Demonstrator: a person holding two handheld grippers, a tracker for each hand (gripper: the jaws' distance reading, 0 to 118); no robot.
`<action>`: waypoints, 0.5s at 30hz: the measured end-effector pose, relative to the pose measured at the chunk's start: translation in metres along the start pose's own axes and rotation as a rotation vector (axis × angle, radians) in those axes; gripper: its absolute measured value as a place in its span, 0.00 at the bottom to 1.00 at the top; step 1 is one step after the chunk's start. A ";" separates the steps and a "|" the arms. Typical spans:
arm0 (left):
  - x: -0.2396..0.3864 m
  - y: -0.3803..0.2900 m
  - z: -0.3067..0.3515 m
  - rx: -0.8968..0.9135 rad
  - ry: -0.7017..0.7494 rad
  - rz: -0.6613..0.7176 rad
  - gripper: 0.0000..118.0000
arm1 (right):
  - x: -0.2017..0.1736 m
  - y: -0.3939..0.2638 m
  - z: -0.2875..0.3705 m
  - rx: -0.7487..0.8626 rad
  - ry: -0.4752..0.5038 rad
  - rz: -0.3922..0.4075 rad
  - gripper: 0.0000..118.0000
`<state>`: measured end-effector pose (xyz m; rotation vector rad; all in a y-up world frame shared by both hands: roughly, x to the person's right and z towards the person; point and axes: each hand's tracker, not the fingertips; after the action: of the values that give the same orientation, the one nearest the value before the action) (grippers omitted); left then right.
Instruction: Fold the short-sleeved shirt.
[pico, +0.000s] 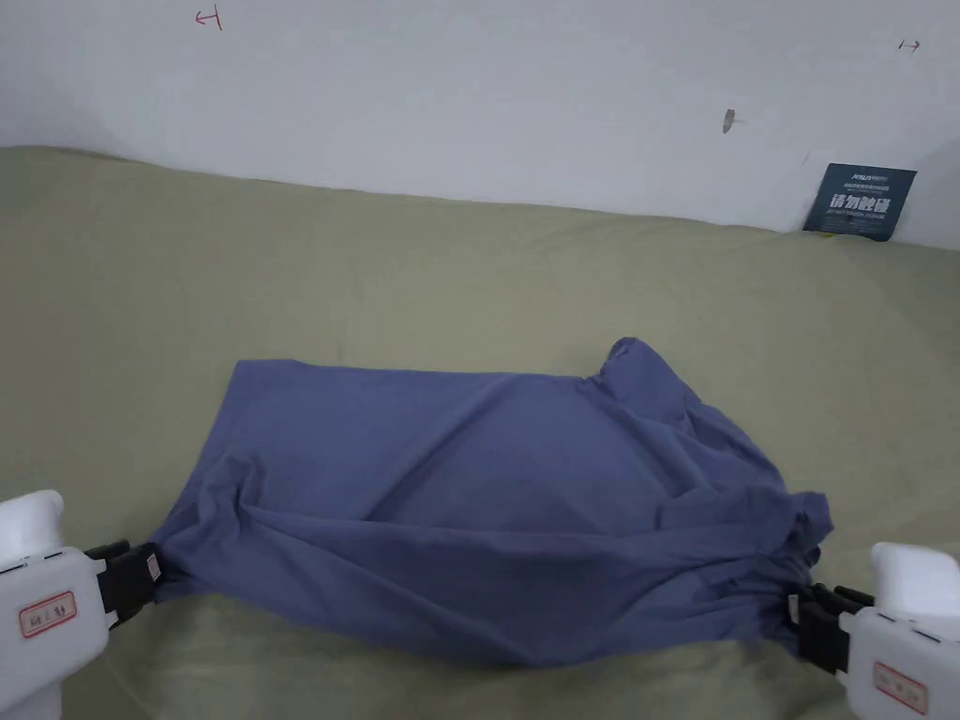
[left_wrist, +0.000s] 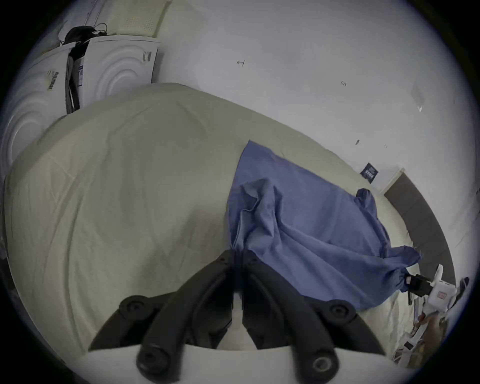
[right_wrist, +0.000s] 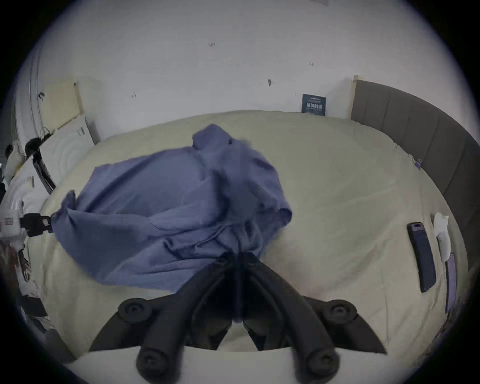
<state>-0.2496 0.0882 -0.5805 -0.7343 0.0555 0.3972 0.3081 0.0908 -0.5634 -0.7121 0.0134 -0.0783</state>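
Note:
A blue short-sleeved shirt (pico: 487, 506) lies rumpled across the pale green bed sheet (pico: 375, 272), stretched between both grippers. My left gripper (pico: 155, 567) is shut on its near left corner, at the lower left of the head view. At the lower right, my right gripper (pico: 795, 609) is shut on the bunched near right corner. In the left gripper view the jaws (left_wrist: 237, 256) pinch gathered blue cloth (left_wrist: 298, 233). The right gripper view has the jaws (right_wrist: 237, 256) closed on a bunch of the shirt (right_wrist: 168, 207), and the other gripper (right_wrist: 49, 224) grips the far end.
A white wall (pico: 469, 84) runs behind the bed, with a dark card (pico: 860, 202) leaning against it at the back right. A dark phone (right_wrist: 420, 259) and a white object (right_wrist: 442, 233) lie on the bed's right side. A grey headboard (right_wrist: 415, 124) stands right; white appliances (left_wrist: 117, 70) stand left.

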 end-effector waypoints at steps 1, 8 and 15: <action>0.000 0.003 0.004 -0.005 -0.007 -0.008 0.03 | 0.003 0.002 0.008 0.008 0.015 -0.003 0.06; -0.002 0.005 0.045 -0.009 -0.030 -0.007 0.03 | 0.014 0.006 0.058 0.002 0.051 -0.081 0.06; -0.020 -0.023 0.085 -0.086 -0.027 -0.030 0.03 | 0.014 -0.029 0.103 -0.083 0.043 -0.084 0.06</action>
<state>-0.2674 0.1219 -0.4989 -0.8141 0.0020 0.3824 0.3239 0.1353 -0.4664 -0.7936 0.0279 -0.1743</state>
